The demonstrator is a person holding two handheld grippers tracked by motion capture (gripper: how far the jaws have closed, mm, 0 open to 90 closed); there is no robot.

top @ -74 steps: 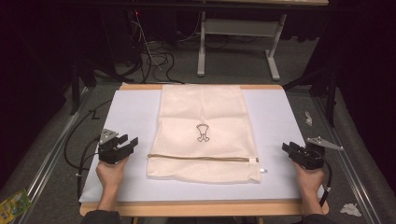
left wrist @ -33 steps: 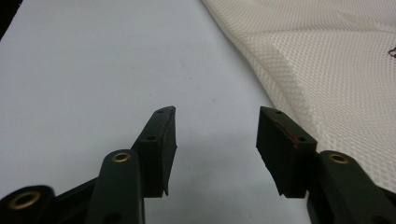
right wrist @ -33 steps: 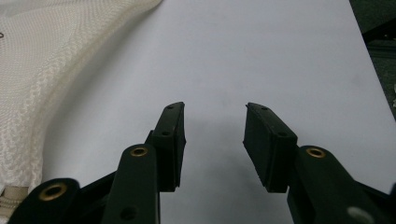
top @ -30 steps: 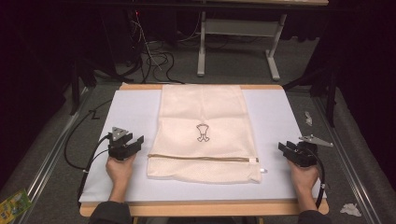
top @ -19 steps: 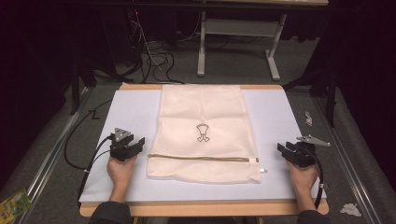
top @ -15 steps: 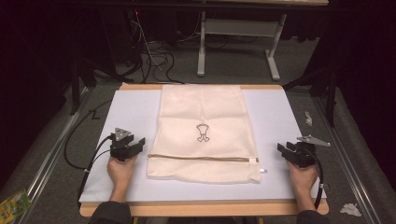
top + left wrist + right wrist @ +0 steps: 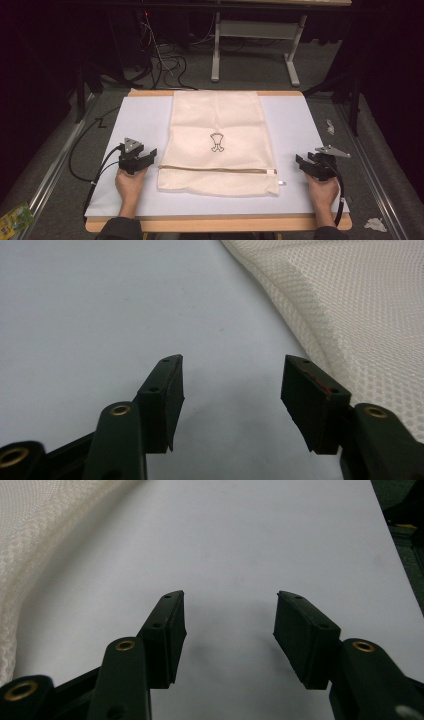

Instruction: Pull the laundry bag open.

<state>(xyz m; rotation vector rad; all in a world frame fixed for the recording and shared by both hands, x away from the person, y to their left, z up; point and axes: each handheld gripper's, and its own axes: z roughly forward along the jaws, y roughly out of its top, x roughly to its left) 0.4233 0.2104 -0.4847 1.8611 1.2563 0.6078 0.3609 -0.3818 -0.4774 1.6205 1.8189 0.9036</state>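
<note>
A cream mesh laundry bag lies flat in the middle of the white table top, with a small dark emblem on it and a zipper across its near end. My left gripper rests just left of the bag's near corner; its jaws have just been opening and stand open with nothing between them, the mesh edge to their right. My right gripper sits a short way right of the bag, its jaws also just opened, bare table between them.
The zipper pull sticks out at the bag's near right corner. The table's wooden edge runs along the front. Cables trail off the left side. A table frame stands on the floor beyond.
Both hands shifted slightly inward toward the bag early on, then held still. The jaws of both grippers have spread wider.
</note>
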